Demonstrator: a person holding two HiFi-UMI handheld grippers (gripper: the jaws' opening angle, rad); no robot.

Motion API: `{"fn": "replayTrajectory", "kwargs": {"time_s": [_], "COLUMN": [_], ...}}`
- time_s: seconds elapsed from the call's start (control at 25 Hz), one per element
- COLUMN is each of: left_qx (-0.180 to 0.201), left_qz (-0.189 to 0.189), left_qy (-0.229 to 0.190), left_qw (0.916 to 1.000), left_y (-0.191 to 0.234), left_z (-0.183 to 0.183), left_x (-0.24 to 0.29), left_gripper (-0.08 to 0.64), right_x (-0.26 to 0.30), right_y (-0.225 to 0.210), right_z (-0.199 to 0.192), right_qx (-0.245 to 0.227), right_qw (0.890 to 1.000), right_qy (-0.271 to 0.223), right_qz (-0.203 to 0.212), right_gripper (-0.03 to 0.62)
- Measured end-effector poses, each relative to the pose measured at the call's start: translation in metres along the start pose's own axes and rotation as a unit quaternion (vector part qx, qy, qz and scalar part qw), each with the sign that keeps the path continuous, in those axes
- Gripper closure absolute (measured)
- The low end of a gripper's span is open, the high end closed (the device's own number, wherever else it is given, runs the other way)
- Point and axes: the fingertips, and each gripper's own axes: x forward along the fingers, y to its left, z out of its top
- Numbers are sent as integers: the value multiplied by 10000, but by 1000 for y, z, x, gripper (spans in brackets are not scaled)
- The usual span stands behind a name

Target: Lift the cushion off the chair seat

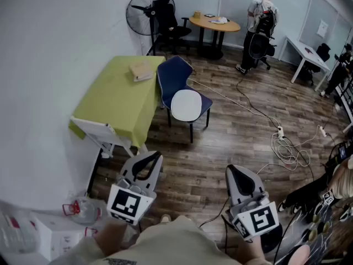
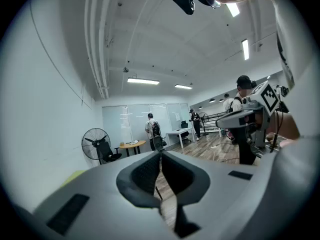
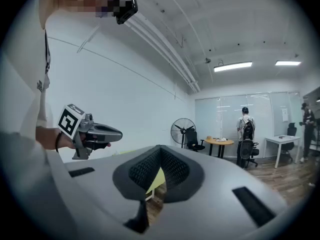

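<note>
A white cushion lies on the seat of a blue chair that stands beside the green-covered table, in the middle of the head view. Both grippers are held low and near me, well short of the chair. My left gripper is shut with nothing between its jaws, and its pads meet in the left gripper view. My right gripper is also shut and empty, with its jaws closed in the right gripper view. Each gripper view shows the other gripper held level at the side.
A brown box rests on the green table. White cables and power strips trail over the wood floor at the right. A fan, a round table, office chairs and a standing person are at the back. A water bottle stands at lower left.
</note>
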Motion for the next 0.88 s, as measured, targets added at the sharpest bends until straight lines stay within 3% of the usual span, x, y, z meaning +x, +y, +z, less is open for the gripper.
{"fn": "replayTrajectory", "kwargs": {"time_s": [0.52,0.8,0.84,0.88], "left_qx": [-172,-423,-505,-575], "left_qz": [-60,97,94,88], "left_qy": [-159,-264,-317,-386], "left_qw": [9997,9987,9982,9976], "left_y": [33,58,61,63], "left_z": [-2,-14,-15,-15], "left_x": [-17,-43,-47,-51], "left_gripper": [529,525,501,421], "right_x": [25,25,25,25], "right_y": [19,29,29,30], "right_z": [10,14,16,17], "right_qx": [91,306,364,397], "right_qw": [9999,9974,9963,9955], "right_qy": [-80,-319,-405,-454], "right_qz": [-85,-562,-671,-736], "right_gripper": [571,569,517,403]}}
